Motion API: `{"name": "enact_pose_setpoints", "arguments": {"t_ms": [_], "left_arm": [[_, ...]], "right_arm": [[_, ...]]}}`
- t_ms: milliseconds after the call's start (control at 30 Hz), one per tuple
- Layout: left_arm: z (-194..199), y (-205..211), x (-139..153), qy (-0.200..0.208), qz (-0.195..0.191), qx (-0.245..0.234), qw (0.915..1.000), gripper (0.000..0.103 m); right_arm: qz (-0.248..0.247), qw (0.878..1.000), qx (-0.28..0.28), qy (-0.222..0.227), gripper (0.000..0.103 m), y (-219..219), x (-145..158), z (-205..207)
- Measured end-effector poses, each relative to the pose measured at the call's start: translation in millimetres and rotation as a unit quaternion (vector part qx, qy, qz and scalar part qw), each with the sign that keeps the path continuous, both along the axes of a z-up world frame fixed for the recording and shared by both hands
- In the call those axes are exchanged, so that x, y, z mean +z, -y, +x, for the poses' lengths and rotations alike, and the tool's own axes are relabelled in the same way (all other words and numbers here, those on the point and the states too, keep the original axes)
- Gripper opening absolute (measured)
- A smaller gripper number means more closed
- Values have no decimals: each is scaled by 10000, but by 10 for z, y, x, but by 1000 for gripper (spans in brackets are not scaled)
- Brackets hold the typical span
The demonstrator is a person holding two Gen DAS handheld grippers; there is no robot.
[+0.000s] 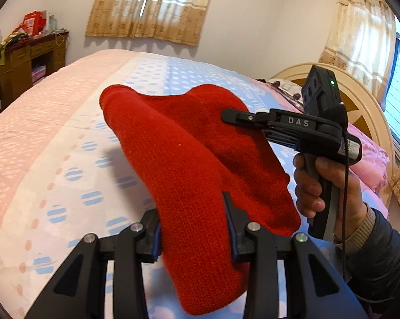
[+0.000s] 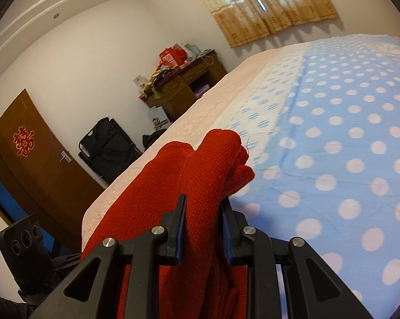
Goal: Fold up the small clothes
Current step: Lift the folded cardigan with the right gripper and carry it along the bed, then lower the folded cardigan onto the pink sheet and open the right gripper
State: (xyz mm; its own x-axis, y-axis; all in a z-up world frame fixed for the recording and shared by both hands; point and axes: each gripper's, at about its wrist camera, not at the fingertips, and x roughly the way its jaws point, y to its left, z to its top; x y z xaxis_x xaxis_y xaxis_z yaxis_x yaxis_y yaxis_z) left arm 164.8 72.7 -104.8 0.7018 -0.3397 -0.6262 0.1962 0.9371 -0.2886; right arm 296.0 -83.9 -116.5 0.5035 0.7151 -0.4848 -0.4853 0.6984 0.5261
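Your left claw (image 1: 193,226) is closed on a thick fold of the red knit garment (image 1: 178,143), which fills the gap between its jaws. Beyond its tips and to the right, your right claw (image 2: 203,219) pinches the same cloth, narrowly, several layers bunched. The garment hangs between both, lifted off the polka-dot bedspread (image 2: 332,138) below. Risk: layers slipping out of the bunched right grip if you pull apart, or the loose tail dragging and creasing the fold as you lower. Far off: the desk (image 1: 19,61) and curtains (image 1: 149,5).
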Motion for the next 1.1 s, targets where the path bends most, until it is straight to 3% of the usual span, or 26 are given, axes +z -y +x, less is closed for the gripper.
{"name": "enact_pose_setpoints", "arguments": {"t_ms": [667, 967, 1100], "left_arm": [[-153, -516, -234, -227, -25, 750, 9969, 39], [-211, -587, -427, -358, -156, 875, 9954, 39], [-275, -651, -498, -325, -270, 944, 9946, 49]], "right_arm": [[-240, 9963, 712, -421, 24, -1035, -307, 262], [-324, 9949, 643, -709, 24, -1056, -505, 350], [-395, 9955, 396, -770, 28, -955, -539, 336]]}}
